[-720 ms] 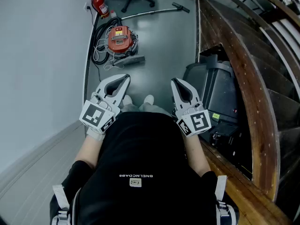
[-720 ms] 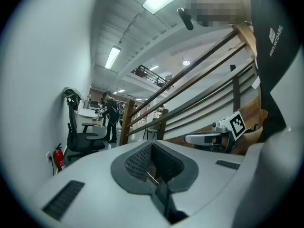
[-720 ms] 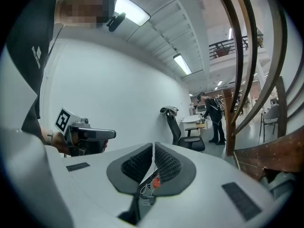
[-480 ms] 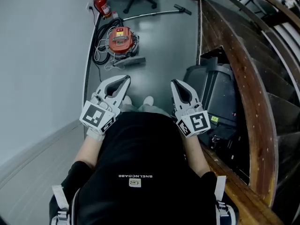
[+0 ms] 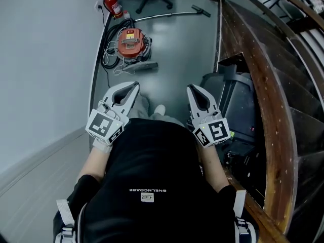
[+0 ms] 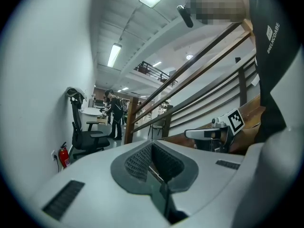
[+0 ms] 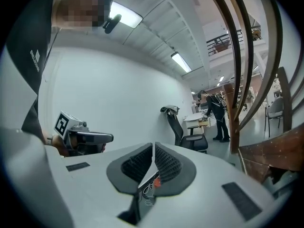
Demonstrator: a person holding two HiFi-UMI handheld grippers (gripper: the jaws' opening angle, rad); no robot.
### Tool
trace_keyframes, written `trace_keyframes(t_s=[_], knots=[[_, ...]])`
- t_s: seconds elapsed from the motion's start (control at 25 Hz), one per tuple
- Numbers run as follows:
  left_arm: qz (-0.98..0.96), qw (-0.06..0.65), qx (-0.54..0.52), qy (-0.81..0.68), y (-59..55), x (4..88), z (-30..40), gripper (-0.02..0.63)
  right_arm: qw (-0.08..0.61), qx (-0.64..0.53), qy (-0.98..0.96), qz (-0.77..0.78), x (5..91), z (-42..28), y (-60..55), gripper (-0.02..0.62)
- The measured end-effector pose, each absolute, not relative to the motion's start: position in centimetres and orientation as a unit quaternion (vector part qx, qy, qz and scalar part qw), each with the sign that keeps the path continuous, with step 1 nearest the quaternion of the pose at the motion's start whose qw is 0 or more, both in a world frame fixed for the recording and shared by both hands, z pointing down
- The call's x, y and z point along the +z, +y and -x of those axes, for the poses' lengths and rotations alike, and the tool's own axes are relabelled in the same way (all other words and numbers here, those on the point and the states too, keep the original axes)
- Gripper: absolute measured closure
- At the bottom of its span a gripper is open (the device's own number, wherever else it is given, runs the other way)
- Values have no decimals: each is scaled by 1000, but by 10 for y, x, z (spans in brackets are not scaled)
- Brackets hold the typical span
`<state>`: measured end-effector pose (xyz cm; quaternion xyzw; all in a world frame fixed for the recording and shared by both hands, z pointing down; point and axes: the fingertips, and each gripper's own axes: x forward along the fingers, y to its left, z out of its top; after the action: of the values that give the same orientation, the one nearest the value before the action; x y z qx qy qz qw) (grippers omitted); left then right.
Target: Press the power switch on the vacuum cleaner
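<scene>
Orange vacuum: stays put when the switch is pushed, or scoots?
Probably stays for a downward push: the vacuum looks squat and sits flat. A sideways shove may slide it on the smooth floor. The hose coiled beside it looks floppy.

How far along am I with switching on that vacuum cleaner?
Done: nothing that shows. The orange vacuum cleaner sits on the floor ahead, well clear of both grippers. In hand: nothing; the left gripper and right gripper are held out in front, jaws together and empty. Left: reach the vacuum cleaner and press its power switch, which is too small to pick out here.
</scene>
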<state>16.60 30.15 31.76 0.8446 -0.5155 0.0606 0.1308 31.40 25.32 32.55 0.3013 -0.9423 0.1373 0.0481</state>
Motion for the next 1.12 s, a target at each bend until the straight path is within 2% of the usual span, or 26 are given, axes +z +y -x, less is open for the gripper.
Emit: trace_keyframes(t_s=[0.44, 1.12], knots=[[-844, 149, 51, -513, 222, 337, -112, 592, 73, 145, -942, -294, 341, -254, 178, 557], [-845, 171, 58, -503, 96, 343, 82, 592, 106, 138, -939, -298, 332, -68, 53, 557]])
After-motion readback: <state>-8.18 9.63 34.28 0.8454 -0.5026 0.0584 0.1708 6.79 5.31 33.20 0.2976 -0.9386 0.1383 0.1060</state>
